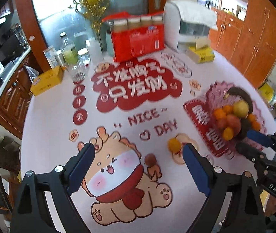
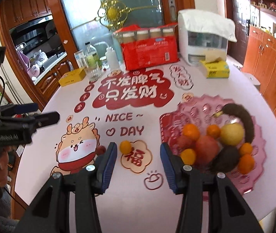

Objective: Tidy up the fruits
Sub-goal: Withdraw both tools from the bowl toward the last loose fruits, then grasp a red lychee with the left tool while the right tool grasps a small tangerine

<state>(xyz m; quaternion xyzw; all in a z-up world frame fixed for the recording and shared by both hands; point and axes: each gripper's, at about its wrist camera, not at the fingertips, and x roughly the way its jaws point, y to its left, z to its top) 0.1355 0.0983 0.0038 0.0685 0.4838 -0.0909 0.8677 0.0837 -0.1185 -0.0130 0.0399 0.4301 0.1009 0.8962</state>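
Hovering above the surface (image 2: 130,203), both tongs, left (image 1: 139,151) and right (image 2: 139,149), gape wide and empty. 1 orange (image 2: 125,146) and 1 small reddish fruit (image 1: 150,159) lie loose. Pink tray (image 2: 192,106) holds oranges, pear (image 2: 232,134), apple (image 2: 205,147), blackened banana (image 2: 240,114).

Both wrist views look forward and down over the tabletop (image 1: 47,120) from its near edge, the left one seemingly lower. They share the loose orange (image 1: 173,144) (image 2: 125,146), fruit plate (image 1: 218,89) (image 2: 200,104) and red carton (image 1: 140,38) (image 2: 149,55).
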